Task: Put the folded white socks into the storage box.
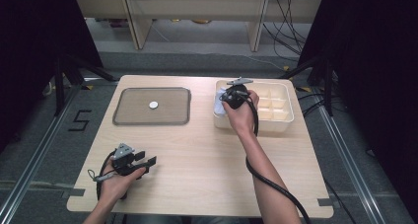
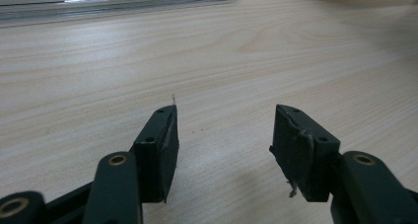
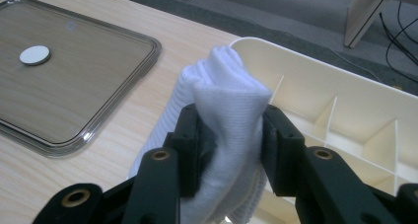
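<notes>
The pale wooden worktop [image 1: 197, 155] is carrying a clear, rounded-rectangle glass tray [image 1: 152, 106] at far left and a cream plastic divided bin [image 1: 281, 120] at far right. The right gripper [image 3: 230, 135] is pinching a folded white ribbed cloth [image 3: 224, 100] between its pads, holding it over the bin's left end. The left gripper [image 2: 224, 135] is resting near left, spread with nothing between its pads. A small white round disc [image 1: 154, 105] is lying in the tray.

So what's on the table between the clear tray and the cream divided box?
Nothing: in the high view, bare wood separates the clear tray from the cream box; the white cloth hangs above the box's edge.
</notes>
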A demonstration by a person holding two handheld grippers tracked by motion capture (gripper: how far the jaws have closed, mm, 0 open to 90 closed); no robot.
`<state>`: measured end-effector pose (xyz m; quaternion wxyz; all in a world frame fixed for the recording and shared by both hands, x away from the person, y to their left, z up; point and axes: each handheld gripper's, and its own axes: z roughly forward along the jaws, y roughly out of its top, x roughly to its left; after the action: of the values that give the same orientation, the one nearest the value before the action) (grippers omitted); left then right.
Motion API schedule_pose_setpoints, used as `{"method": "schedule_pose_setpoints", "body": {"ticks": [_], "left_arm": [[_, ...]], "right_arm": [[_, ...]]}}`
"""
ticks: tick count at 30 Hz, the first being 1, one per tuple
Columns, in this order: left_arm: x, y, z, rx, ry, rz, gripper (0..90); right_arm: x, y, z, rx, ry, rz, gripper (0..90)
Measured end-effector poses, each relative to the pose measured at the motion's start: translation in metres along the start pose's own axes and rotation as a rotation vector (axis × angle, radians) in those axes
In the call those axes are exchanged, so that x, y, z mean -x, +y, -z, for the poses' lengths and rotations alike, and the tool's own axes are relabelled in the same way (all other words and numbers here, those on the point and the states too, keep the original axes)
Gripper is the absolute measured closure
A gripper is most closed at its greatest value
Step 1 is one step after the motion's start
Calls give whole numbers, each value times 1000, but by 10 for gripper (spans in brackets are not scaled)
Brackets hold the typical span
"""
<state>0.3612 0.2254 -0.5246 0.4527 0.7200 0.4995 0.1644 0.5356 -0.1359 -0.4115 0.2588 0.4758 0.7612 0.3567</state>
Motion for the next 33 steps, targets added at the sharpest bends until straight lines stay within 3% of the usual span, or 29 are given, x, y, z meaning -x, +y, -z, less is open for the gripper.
{"method": "schedule_pose_setpoints", "body": {"ticks": [8,11,14,18,25,29,33], "left_arm": [[1,0,-1,-1,-7,-2,428],[1,0,-1,3,-10,-2,427],[1,0,-1,0,-15,-4,426],[1,0,0,-2,-16,-5,426],[1,0,-1,2,-15,-5,426],[2,0,-1,-1,-16,-2,425],[2,0,-1,-3,-16,-3,425]], "right_arm": [[1,2,-5,-23,10,-26,646],[2,2,-6,-34,11,-15,646],[3,3,-9,-55,22,-48,646],[5,3,-13,-59,20,-14,647],[2,1,-17,-90,15,-28,647],[4,-1,-22,-92,12,4,647],[2,-2,-23,-110,10,-11,647]]}}
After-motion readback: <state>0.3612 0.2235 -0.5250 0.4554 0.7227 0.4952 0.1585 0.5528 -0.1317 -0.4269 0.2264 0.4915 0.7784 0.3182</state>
